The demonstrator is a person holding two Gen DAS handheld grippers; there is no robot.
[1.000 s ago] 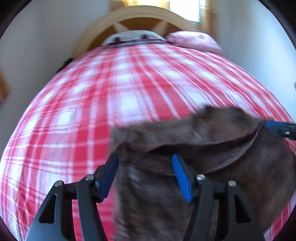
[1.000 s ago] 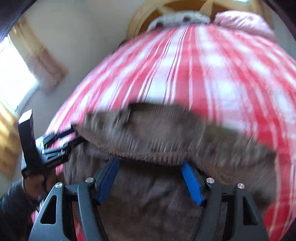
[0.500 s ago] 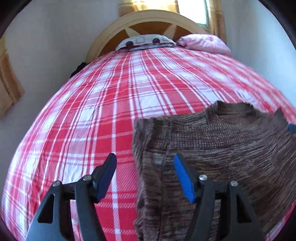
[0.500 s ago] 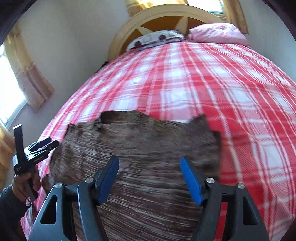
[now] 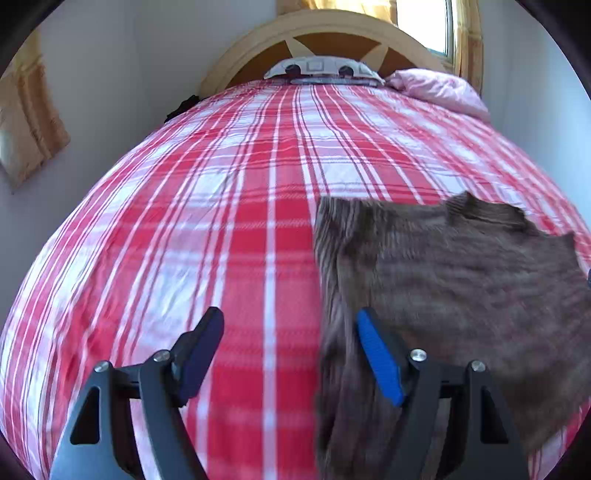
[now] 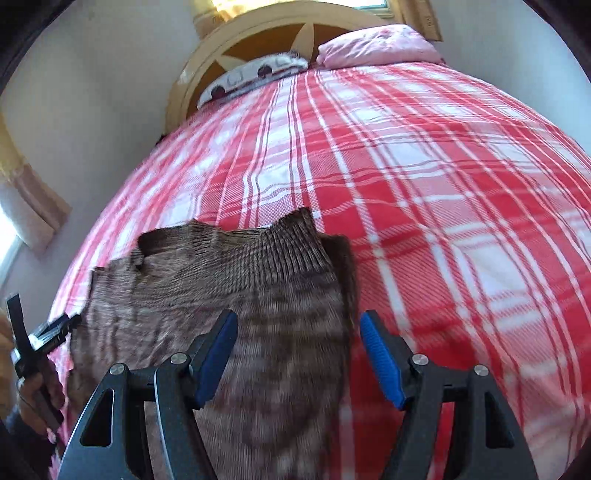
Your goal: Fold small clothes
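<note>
A brown knit garment [image 5: 443, 280] lies flat on the red-and-white plaid bedspread [image 5: 229, 221]. My left gripper [image 5: 290, 332] hovers at its left edge. Its jaws are opening, with mostly bare bedspread between them and the right blue pad [image 5: 376, 362] over the knit's edge. My right gripper [image 6: 297, 332] stands open above the garment [image 6: 229, 280], whose right edge lies between the pads without being pinched. In the right wrist view the left gripper [image 6: 70, 323] shows at the far left, held by a hand [image 6: 33, 391].
A curved wooden headboard [image 5: 325, 33] closes off the far end of the bed. A patterned pillow [image 5: 321, 68] and a pink pillow [image 5: 439, 88] lie there. Walls stand on both sides, with curtains [image 6: 29, 199] at the left. Plaid bedspread stretches beyond the garment.
A second ago the garment's upper part hung raised and folded in front of both grippers. Now it lies flat. Both grippers have drawn outward to its side edges, and the left jaws stand wider.
</note>
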